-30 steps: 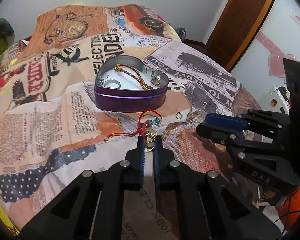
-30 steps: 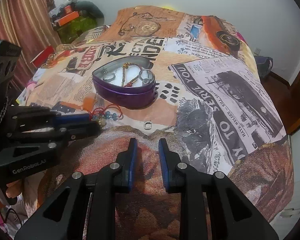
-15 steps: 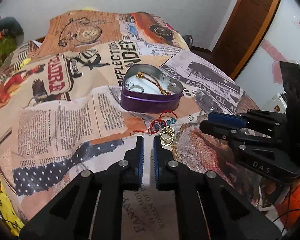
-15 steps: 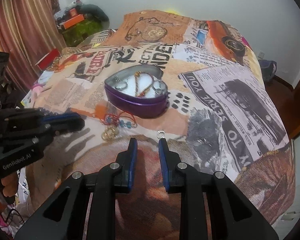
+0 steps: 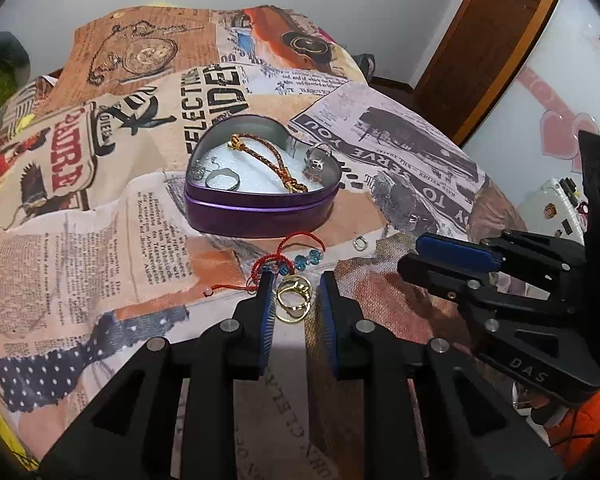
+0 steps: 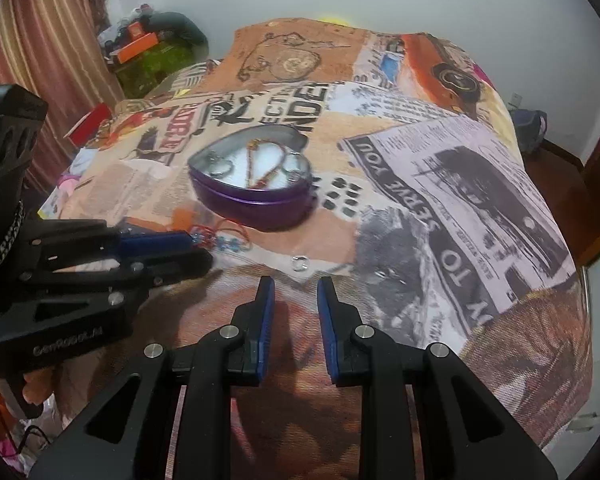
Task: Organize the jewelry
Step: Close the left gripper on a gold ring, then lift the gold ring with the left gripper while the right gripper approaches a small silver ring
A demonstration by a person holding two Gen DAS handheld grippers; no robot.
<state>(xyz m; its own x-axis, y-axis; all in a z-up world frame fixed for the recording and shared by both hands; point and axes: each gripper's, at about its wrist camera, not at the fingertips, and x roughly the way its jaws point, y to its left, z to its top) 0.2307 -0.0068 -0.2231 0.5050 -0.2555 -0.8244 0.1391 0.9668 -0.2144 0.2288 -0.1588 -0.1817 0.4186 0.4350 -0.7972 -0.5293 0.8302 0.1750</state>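
Both fingers of left gripper spread, low around gold rings.

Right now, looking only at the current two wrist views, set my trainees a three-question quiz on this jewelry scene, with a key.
1. True or false: the heart-shaped tin has its lid on.
2. Which lies between the left gripper fingers? A. gold rings B. braided bracelet C. small silver ring
3. Fill in: the red cord bracelet carries ____ beads.

Key: 1 false; 2 A; 3 blue.
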